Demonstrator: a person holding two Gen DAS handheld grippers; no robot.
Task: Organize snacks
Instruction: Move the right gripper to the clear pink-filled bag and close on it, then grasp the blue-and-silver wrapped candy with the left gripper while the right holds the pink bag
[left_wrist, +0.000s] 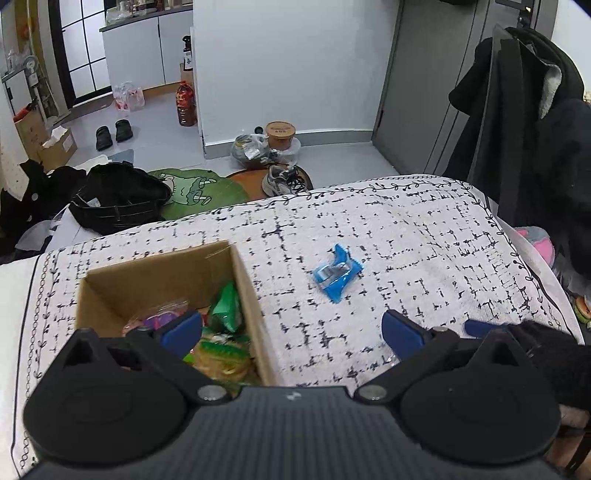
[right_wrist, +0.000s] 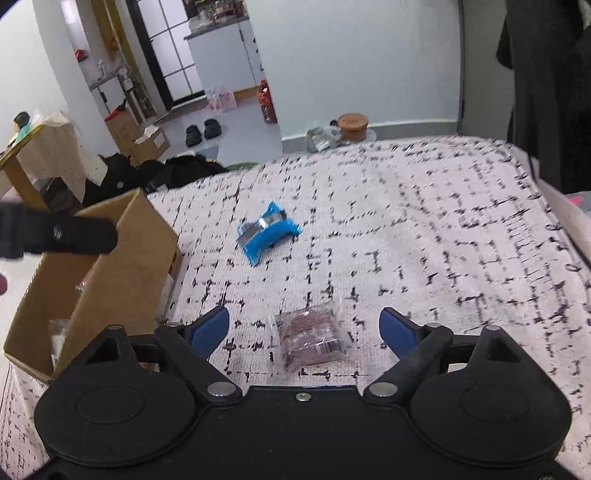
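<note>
A cardboard box (left_wrist: 155, 273) stands on the patterned cloth and holds several snack packets, among them a green one (left_wrist: 227, 306). My left gripper (left_wrist: 291, 332) is open and empty over the box's right wall. A blue snack packet (left_wrist: 337, 273) lies on the cloth beyond it; it also shows in the right wrist view (right_wrist: 267, 230). My right gripper (right_wrist: 304, 328) is open, with a clear packet of brown snack (right_wrist: 312, 338) lying on the cloth between its fingers. The box (right_wrist: 110, 266) is to its left.
The cloth-covered table (right_wrist: 443, 240) drops off at its far and right edges. Beyond it the floor holds black bags (left_wrist: 118, 199), shoes (left_wrist: 282, 181), a green mat (left_wrist: 199, 190) and bottles. Dark coats (left_wrist: 535, 122) hang at the right.
</note>
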